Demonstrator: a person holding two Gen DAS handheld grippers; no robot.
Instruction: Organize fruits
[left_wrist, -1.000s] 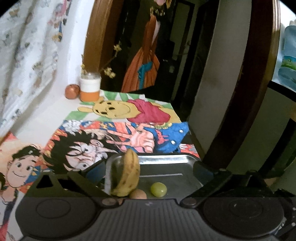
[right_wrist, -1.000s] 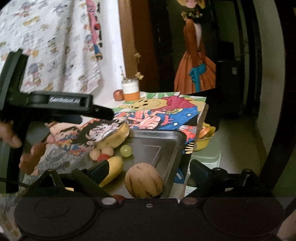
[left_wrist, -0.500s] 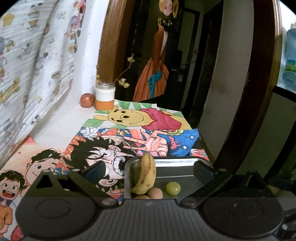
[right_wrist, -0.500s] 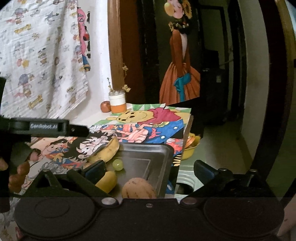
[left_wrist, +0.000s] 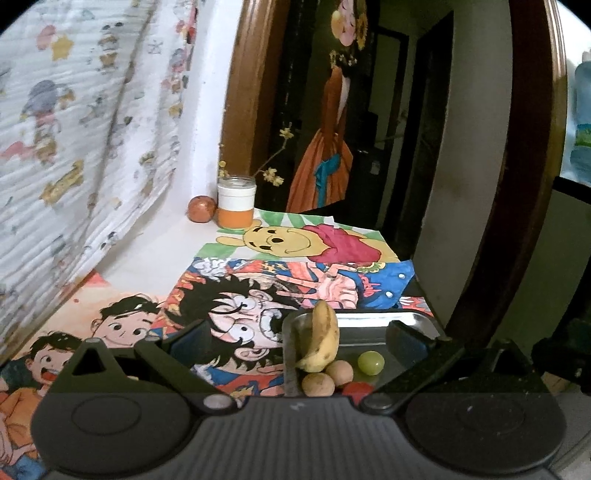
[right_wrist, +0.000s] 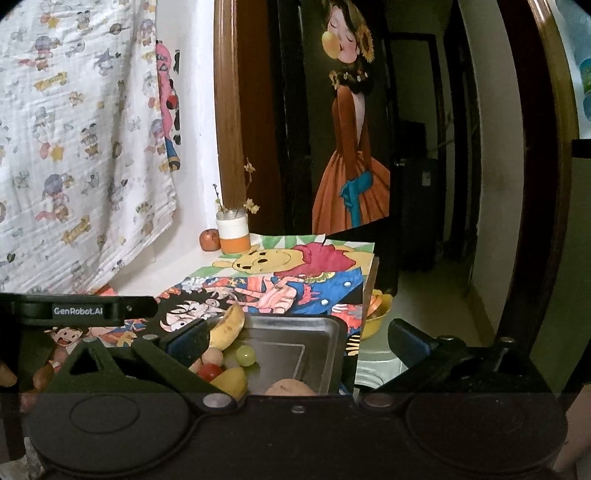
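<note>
The fruits sit in the metal tray (right_wrist: 325, 332) at the near right edge of the table (left_wrist: 147, 258). In it I count a banana (left_wrist: 323, 341) leaning on the tray's left wall, a green grape (left_wrist: 370, 362), two small tan round fruits (left_wrist: 338, 373), a red one (right_wrist: 209, 370), a yellow fruit (right_wrist: 232, 380) and a large tan fruit (right_wrist: 288, 388) at the near edge. One reddish fruit (left_wrist: 202, 209) lies outside, well apart at the far end of the table beside a white and orange jar (left_wrist: 236, 202).

Change noted: a second ago my right claw (right_wrist: 295, 341) hung low over the tray with the large tan fruit in full view between its fingers. It has since risen and drawn back, so that fruit now shows only as a sliver. My left claw (left_wrist: 295, 338) has also pulled back and left. Both claws stand wide apart and hold nothing. I judge a placement just completed, with the far fruit possibly the one remaining.

The table is covered with bright cartoon drawings. A printed cloth (right_wrist: 74, 129) hangs on the left wall. A painting of a woman in an orange dress (right_wrist: 351, 155) stands in the dark doorway beyond.
</note>
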